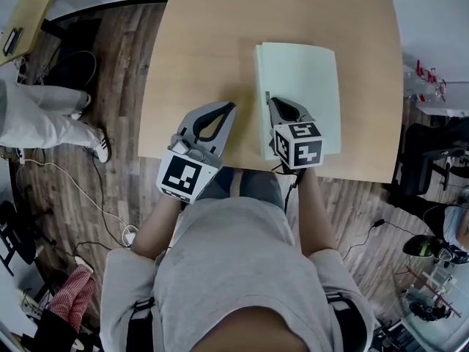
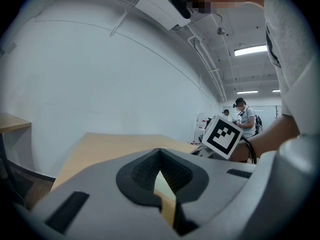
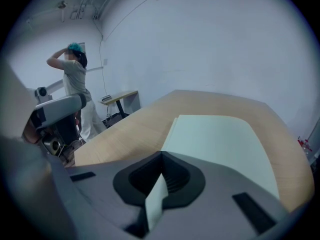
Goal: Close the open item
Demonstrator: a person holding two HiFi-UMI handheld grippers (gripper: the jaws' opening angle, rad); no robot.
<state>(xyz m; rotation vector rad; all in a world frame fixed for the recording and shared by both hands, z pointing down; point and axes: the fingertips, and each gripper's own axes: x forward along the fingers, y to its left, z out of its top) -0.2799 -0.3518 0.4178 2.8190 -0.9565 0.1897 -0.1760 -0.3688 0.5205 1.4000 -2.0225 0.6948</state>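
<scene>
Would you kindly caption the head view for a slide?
Right gripper, jaws shut, at the left edge of the pale green book on the table.

One light wooden table [image 1: 205,50] carries one pale green book [image 1: 300,79], which lies toward the table's right edge. Two grippers reach over its near edge, the left gripper [image 1: 231,107] and the right gripper [image 1: 270,101]. Each bears one marker cube, two in all: the left cube [image 1: 187,176] and the right cube [image 1: 299,144]. Off the table there is one second tabletop [image 1: 29,9], one office chair [image 1: 429,152] and one bystander [image 1: 37,119]. The left gripper view shows two distant people [image 2: 245,115].
</scene>
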